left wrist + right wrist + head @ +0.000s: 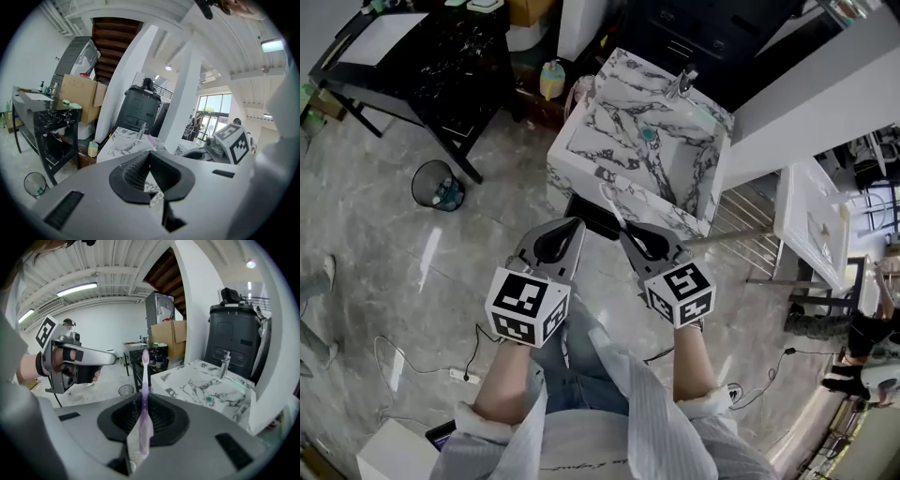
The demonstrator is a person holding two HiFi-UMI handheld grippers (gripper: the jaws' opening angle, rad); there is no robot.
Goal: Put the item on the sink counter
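A pale purple toothbrush [145, 380] stands upright between the pads of my right gripper [143, 397], which is shut on its handle, bristle end up. In the head view the toothbrush [611, 204] sticks out of the right gripper [628, 230] toward the marble sink counter [581, 173] just ahead. My left gripper [572, 225] hovers beside it, jaws closed together with nothing between them [150, 154]. The sink counter [187, 380] has a chrome faucet [682, 82] at its far side and a green drain [649, 134] in the basin.
A black marble table [441, 47] stands at the left with a wire bin [437, 185] beside it. A yellow bottle [551, 79] sits on the floor behind the sink. A white stand [811, 220] is at the right. Cables and a power strip [461, 376] lie on the floor.
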